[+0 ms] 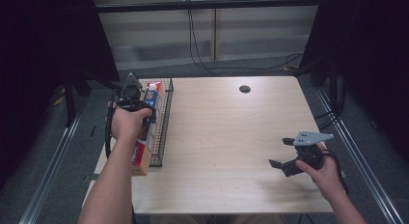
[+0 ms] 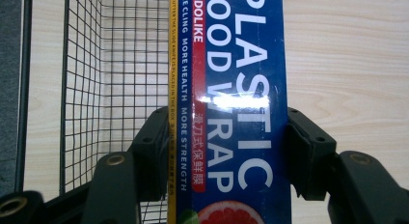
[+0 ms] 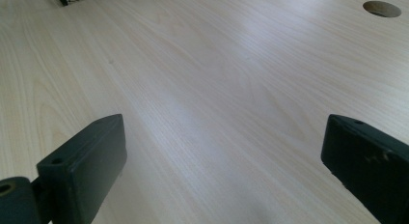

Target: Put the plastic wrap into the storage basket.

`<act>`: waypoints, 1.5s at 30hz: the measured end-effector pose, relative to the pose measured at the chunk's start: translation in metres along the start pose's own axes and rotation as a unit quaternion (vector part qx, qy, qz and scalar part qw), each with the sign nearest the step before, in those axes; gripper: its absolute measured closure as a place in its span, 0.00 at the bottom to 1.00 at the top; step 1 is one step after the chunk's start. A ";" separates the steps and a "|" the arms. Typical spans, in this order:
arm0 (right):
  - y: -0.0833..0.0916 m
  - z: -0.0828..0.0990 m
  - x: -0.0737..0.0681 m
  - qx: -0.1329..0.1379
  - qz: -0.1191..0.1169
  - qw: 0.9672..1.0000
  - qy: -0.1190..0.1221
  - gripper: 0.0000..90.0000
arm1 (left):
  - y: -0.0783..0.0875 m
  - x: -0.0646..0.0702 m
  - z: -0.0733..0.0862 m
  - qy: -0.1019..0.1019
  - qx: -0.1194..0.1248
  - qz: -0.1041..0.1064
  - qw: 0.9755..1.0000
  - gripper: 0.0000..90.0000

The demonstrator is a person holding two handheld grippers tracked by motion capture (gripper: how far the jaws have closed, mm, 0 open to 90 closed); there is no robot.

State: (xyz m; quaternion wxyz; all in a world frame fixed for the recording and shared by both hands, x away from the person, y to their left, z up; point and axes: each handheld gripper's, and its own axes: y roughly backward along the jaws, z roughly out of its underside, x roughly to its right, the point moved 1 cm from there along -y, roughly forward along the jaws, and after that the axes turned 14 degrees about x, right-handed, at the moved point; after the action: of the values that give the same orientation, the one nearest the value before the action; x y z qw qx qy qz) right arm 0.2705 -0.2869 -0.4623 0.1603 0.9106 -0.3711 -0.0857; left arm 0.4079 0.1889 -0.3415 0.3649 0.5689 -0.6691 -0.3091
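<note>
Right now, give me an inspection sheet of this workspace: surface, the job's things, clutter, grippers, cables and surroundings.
Surface: pale wood table, with a round hole near the far edge.
Job's things: blue box of plastic food wrap, long and narrow, held over the black wire basket at the table's left edge.
Clutter: nothing seen.
Grippers: left gripper shut on the box, fingers pressing both long sides; right gripper open over bare table, nothing between its fingers.
Cables: black cables hang down the back wall and run along the floor.
Surroundings: dark curtains on both sides, metal rails on a grey floor.
</note>
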 end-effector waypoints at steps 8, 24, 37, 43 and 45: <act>0.001 0.000 0.000 0.001 0.000 1.000 0.001 0.02 | -0.005 -0.006 0.001 -0.007 -0.004 -0.005 1.000 0.48; 0.001 -0.001 0.001 0.001 -0.001 1.000 0.004 0.02 | -0.019 -0.014 0.001 0.003 -0.005 -0.008 1.000 0.48; 0.001 0.000 0.001 -0.002 -0.001 1.000 0.003 0.02 | -0.032 -0.018 0.004 0.007 -0.012 -0.010 1.000 0.48; 0.000 0.000 0.001 -0.001 -0.002 1.000 0.003 0.02 | -0.037 -0.019 0.006 0.003 -0.016 -0.011 1.000 0.48; 0.000 0.000 0.001 -0.001 -0.002 1.000 0.004 0.02 | -0.039 -0.020 0.006 0.005 -0.017 -0.010 1.000 0.47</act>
State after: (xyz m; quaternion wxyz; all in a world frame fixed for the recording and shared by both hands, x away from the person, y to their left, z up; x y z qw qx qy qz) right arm 0.2711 -0.2875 -0.4625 0.1626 0.9114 -0.3687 -0.0832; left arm 0.4249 0.2019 -0.3797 0.3745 0.5711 -0.6561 -0.3210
